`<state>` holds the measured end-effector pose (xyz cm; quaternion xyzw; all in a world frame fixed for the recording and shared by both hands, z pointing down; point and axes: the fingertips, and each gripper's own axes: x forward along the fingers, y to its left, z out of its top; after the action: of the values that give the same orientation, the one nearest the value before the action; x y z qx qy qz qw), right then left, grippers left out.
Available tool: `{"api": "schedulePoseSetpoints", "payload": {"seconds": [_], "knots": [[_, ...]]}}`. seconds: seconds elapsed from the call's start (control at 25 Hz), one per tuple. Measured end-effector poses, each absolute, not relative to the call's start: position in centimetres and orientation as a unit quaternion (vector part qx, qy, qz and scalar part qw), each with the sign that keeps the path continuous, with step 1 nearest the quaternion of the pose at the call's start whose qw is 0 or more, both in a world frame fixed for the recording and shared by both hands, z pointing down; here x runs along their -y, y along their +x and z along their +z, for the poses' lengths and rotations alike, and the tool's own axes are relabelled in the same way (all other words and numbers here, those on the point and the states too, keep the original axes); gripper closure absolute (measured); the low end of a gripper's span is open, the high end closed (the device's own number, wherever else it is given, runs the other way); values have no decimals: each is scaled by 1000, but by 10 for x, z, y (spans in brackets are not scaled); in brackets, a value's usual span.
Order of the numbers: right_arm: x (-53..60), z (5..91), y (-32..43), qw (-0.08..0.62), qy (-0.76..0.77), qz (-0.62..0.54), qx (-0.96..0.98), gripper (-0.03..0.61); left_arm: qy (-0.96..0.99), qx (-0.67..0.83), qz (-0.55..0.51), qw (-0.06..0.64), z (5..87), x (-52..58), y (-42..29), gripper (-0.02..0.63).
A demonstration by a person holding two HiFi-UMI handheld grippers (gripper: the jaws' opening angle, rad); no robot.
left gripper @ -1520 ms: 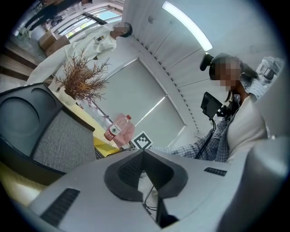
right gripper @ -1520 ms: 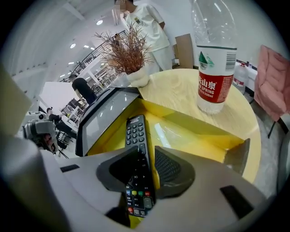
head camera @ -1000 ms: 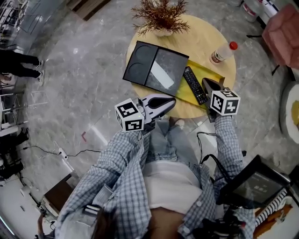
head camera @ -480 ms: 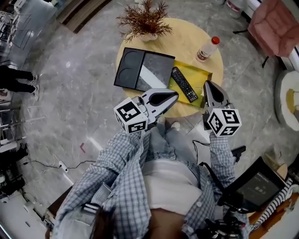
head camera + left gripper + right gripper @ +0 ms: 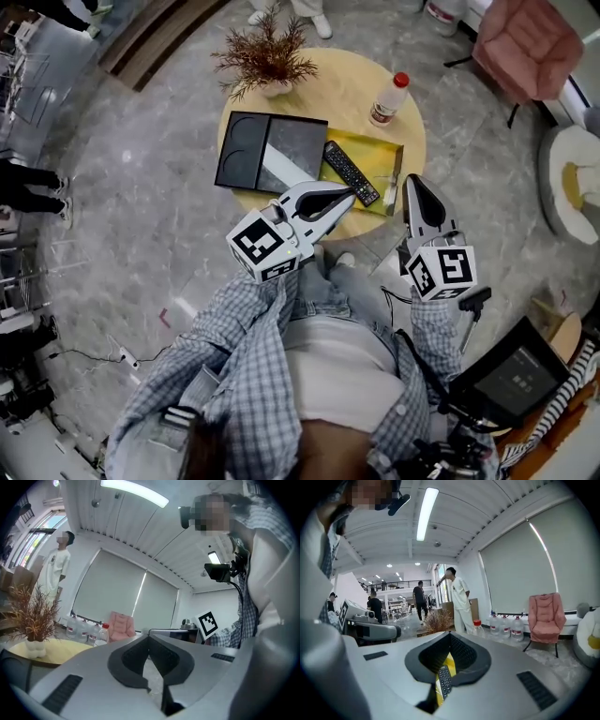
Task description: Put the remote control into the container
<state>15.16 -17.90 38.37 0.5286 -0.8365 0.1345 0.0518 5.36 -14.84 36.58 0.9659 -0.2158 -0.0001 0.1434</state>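
Left gripper (image 5: 351,192) and right gripper (image 5: 410,180) both clenched, empty.
Remote control (image 5: 352,172) lies on yellow sheet (image 5: 380,155) near table (image 5: 347,89) front edge, just beside black container (image 5: 246,150).

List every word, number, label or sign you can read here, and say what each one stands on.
No text can be read in any view.
The label on the bottle: too small to read.
The button print on the remote control: too small to read.
The red labels on the water jugs: blurred.
The marker cubes: black-and-white square patterns only, no letters or digits.
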Motion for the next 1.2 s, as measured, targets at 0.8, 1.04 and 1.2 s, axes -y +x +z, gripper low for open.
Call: {"api": "schedulePoseSetpoints", "payload": {"seconds": [0.8, 1.04, 1.2], "knots": [[165, 360, 149, -1, 530, 100, 842, 572, 970, 209, -15, 124, 346, 156, 62, 606], [165, 361, 151, -3, 531, 104, 841, 572, 970, 210, -9, 121, 349, 155, 60, 606], [166, 361, 152, -12, 530, 113, 840, 572, 970, 212, -8, 122, 350, 155, 59, 606]]}}
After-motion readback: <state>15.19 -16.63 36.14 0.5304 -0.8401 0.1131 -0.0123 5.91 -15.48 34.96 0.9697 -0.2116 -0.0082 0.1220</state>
